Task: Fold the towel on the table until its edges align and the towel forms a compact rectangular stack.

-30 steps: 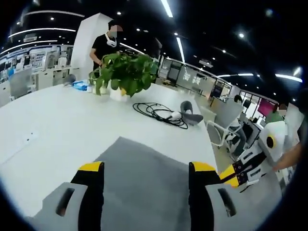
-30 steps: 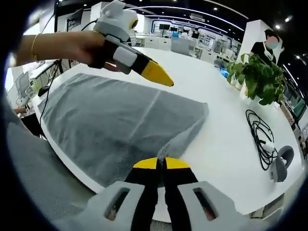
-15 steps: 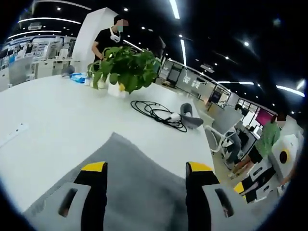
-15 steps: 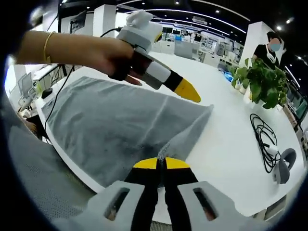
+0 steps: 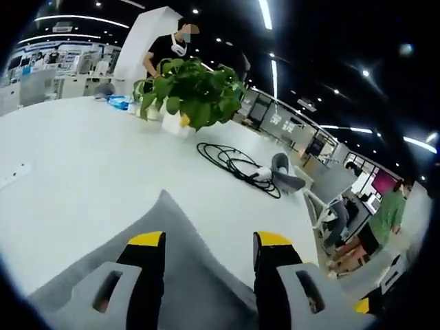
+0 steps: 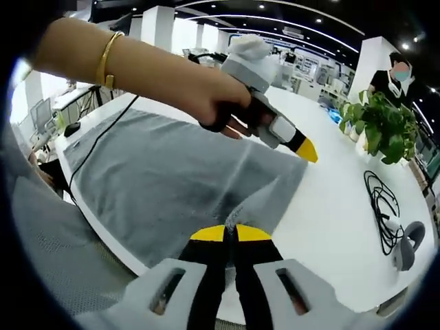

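A grey towel (image 6: 158,179) lies spread flat on the white table (image 6: 330,227), reaching to its near edge. My right gripper (image 6: 230,232) is shut on a pinched-up bit of the towel's near right edge. A hand holds my left gripper (image 6: 307,150) low over the towel's far right corner, yellow tips pointing toward the plant. In the left gripper view the towel's corner (image 5: 168,223) lies under and ahead of the left gripper (image 5: 210,242), whose jaws stand wide apart with nothing between them.
A potted plant (image 5: 189,89) stands at the far side, with a coiled black cable (image 5: 234,161) and a grey device (image 5: 285,175) to its right. A person (image 5: 168,48) stands behind the plant. Bare tabletop (image 5: 69,158) stretches left of the towel.
The left gripper has travelled across the towel from its far left side to the far right corner. The right gripper has stayed shut on the near edge.
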### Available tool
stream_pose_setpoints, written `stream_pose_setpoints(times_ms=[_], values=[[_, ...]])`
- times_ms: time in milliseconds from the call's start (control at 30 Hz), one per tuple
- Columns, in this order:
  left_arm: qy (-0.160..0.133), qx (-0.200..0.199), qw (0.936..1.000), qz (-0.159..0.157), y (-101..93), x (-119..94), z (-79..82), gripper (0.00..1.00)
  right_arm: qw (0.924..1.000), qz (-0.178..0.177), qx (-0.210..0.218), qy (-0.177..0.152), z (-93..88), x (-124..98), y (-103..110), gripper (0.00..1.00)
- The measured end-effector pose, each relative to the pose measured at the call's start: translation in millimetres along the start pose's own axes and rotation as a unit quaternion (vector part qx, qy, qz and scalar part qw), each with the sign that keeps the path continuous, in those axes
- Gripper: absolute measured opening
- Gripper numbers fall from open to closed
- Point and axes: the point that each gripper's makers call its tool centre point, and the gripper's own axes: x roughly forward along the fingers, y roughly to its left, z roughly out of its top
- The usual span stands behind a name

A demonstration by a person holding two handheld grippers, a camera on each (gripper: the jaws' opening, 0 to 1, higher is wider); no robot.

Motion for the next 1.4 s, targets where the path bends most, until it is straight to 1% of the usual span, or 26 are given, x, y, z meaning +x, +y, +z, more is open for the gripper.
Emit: stream_pose_setpoints(times_ms=[67,133,233,267,300,367,400,500,533,567,600,633,733,767,867,933,1000,1100,1200,1367,1400], values=[[-0.002,0.005,1.0,-0.004,1.3,6,-1.2,0.48,1.0,0.002,0.0,0.0,-0.3,1,2,0.0],[0.003,0.012,0.9999,-0.001,3.0,10,-3.8,0.45,1.0,0.003,0.002,-0.001,0.1,0,2,0.0],[0.015,0.004,0.9998,0.011,12.8,18,-11.2,0.39,1.0,0.003,0.005,-0.004,2.3,0,3,0.0],[0.018,0.006,0.9997,0.018,14.7,18,-12.5,0.36,1.0,0.004,0.005,-0.004,3.2,0,4,0.0],[0.022,0.021,0.9992,0.026,16.6,16,-14.1,0.33,1.0,0.005,0.004,-0.005,4.3,2,5,0.0],[0.023,0.018,0.9992,0.028,14.7,17,-15.4,0.28,0.9999,0.008,0.001,-0.007,7.8,3,8,0.0],[0.022,0.012,0.9992,0.031,17.3,18,-15.5,0.27,0.9999,0.009,0.0,-0.009,9.4,3,9,0.0],[0.014,0.007,0.9995,0.026,20.4,22,-12.1,0.24,0.9999,0.012,-0.004,-0.01,12.1,4,12,0.0],[0.016,-0.003,0.9997,0.017,19.1,24,-12.8,0.23,0.9998,0.013,-0.003,-0.011,12.8,4,12,0.0],[0.019,-0.004,0.9997,0.017,20.2,24,-13.7,0.22,0.9998,0.014,-0.003,-0.012,13.5,4,13,0.0],[0.025,-0.004,0.9994,0.023,26.2,25,-16.2,0.2,0.9998,0.015,-0.001,-0.013,14.7,4,13,0.0],[0.026,-0.005,0.9994,0.024,28.2,25,-16.6,0.18,0.9998,0.015,-0.001,-0.013,15.2,4,13,0.0],[0.024,-0.001,0.9994,0.026,29.0,23,-15.4,0.04,0.9997,0.014,0.001,-0.018,19.7,4,13,0.0],[0.022,-0.003,0.9994,0.027,29.4,21,-14.0,0.02,0.9997,0.014,0.002,-0.019,21.1,3,13,0.0],[0.023,-0.014,0.9991,0.032,31.2,20,-13.0,0.02,0.9996,0.013,0.002,-0.024,23.8,1,13,0.0],[0.028,-0.009,0.9989,0.037,35.1,17,-15.6,0.02,0.9996,0.014,0.003,-0.026,25.5,0,14,0.0],[0.029,-0.003,0.9989,0.037,34.6,11,-14.0,0.02,0.9995,0.014,0.003,-0.027,26.4,-1,15,0.0],[0.024,0.005,0.9988,0.043,36.2,2,-6.9,0.02,0.9993,0.017,0.001,-0.034,31.8,-4,21,0.0],[0.019,0.008,0.9987,0.046,31.1,-13,1.1,0.02,0.999,0.019,-0.003,-0.041,37.3,-6,26,0.0],[0.014,0.022,0.998,0.057,33.9,-29,4.2,0.01,0.9982,0.028,-0.008,-0.052,48.9,-9,37,0.0],[0.012,0.02,0.998,0.059,36.1,-36,4.3,0.01,0.9981,0.03,-0.01,-0.054,50.9,-9,40,0.0]])
